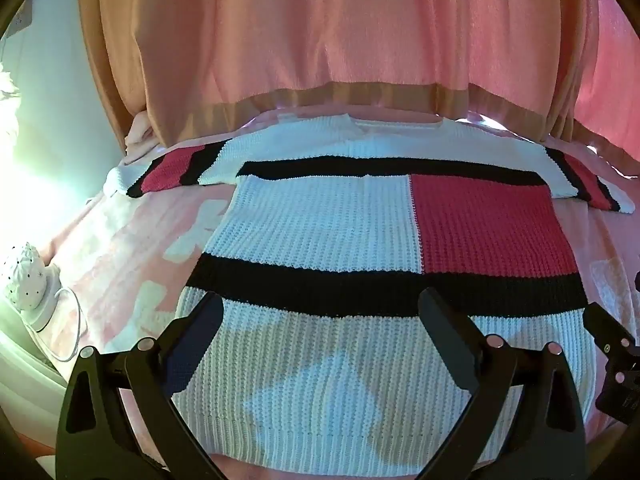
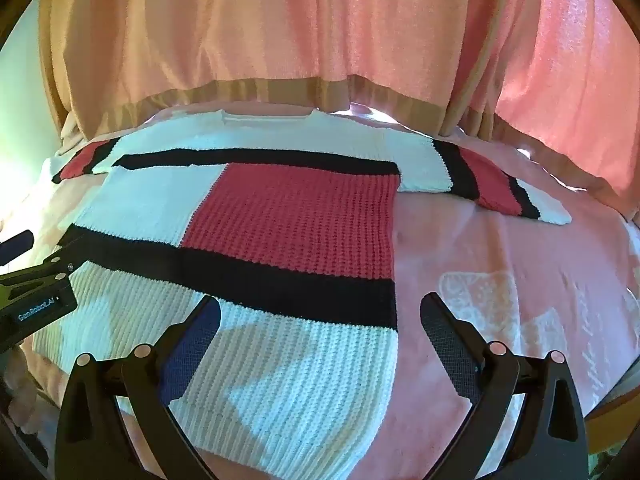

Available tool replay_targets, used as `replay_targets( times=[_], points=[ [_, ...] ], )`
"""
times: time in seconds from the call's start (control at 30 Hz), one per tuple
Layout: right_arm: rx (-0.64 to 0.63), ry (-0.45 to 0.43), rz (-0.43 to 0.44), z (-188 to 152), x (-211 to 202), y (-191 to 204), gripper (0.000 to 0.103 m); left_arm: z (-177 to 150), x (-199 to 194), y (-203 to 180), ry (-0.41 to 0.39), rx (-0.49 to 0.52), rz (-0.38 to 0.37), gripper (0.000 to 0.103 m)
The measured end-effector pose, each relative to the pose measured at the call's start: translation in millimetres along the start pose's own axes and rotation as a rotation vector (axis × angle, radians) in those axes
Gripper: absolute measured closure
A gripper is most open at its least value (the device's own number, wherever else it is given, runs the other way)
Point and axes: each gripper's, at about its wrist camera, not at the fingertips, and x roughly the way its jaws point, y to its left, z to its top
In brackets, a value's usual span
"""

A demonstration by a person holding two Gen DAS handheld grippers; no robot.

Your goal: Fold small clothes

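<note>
A knitted sweater (image 1: 320,224) in white, black and red blocks lies flat, face up, on a pink blanket, sleeves spread to both sides and the hem nearest me. It also shows in the right wrist view (image 2: 248,216). My left gripper (image 1: 320,312) is open and empty, hovering above the lower white band near the hem. My right gripper (image 2: 320,316) is open and empty above the sweater's lower right corner, one finger over the blanket. Each gripper shows at the edge of the other's view.
The pink blanket (image 2: 500,264) with white patches covers the surface. Pink curtains (image 1: 320,32) with a tan border hang behind it. A white dotted lamp (image 1: 24,280) with a cord stands at the left edge.
</note>
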Motion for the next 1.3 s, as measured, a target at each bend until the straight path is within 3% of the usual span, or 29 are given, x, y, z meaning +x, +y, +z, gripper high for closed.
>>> replay_targets(
  times=[1.3],
  points=[
    [-0.002,0.001,-0.002,1.1,-0.5,9.1,0.005,-4.6,2.2,2.0,0.0,0.012,0.014,0.007]
  ],
)
